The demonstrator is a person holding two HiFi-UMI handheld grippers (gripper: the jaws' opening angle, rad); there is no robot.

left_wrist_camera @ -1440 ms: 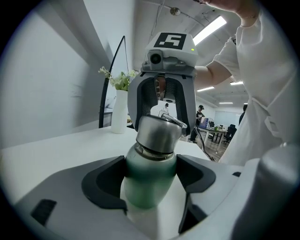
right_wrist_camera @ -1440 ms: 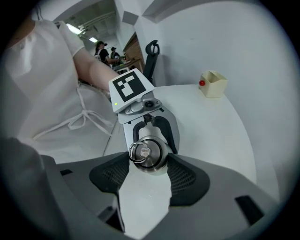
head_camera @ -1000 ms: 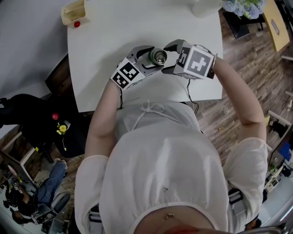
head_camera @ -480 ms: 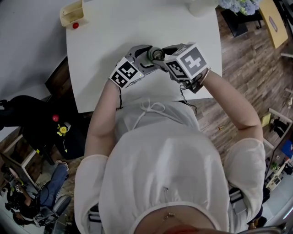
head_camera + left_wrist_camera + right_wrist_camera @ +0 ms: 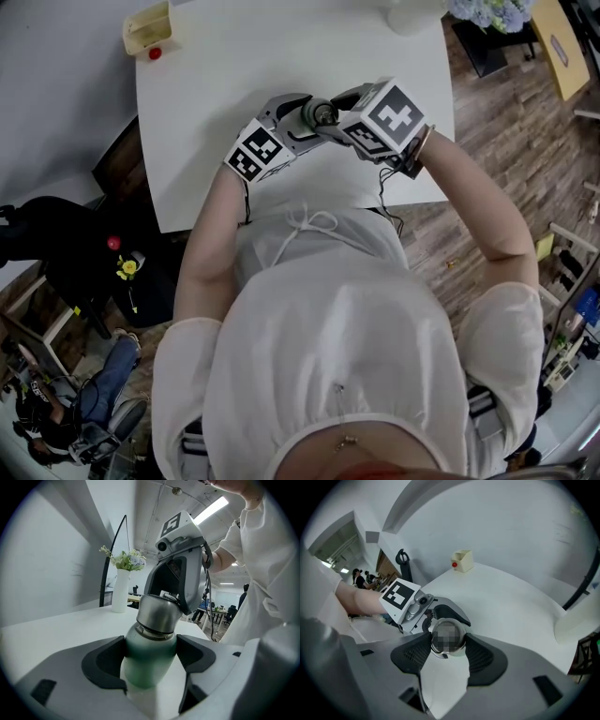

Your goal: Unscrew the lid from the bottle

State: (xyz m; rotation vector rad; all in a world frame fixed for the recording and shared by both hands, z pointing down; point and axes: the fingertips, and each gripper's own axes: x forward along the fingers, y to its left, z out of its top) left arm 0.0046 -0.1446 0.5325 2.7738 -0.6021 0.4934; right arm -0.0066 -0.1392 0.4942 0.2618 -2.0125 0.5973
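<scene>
A green metal bottle (image 5: 148, 667) stands tilted over the white table (image 5: 234, 66), and my left gripper (image 5: 151, 653) is shut on its body just under the neck. Its steel lid (image 5: 158, 616) points up toward the head camera (image 5: 322, 114). From above and the right, my right gripper (image 5: 447, 646) has its dark pads pressed on both sides of the lid (image 5: 447, 638). Its jaws have just been closing, with the lid between them. In the head view the left gripper (image 5: 292, 120) and right gripper (image 5: 339, 120) meet at the bottle near the table's front edge.
A small yellow box (image 5: 150, 26) with a red dot sits at the table's far left corner. A white vase (image 5: 121, 590) with flowers stands at the far right. The person's body is close to the near table edge; wood floor lies to the right.
The right gripper has rolled about its own axis, its marker cube turning, and its jaws have closed onto the lid. The left gripper and the bottle have stayed put.
</scene>
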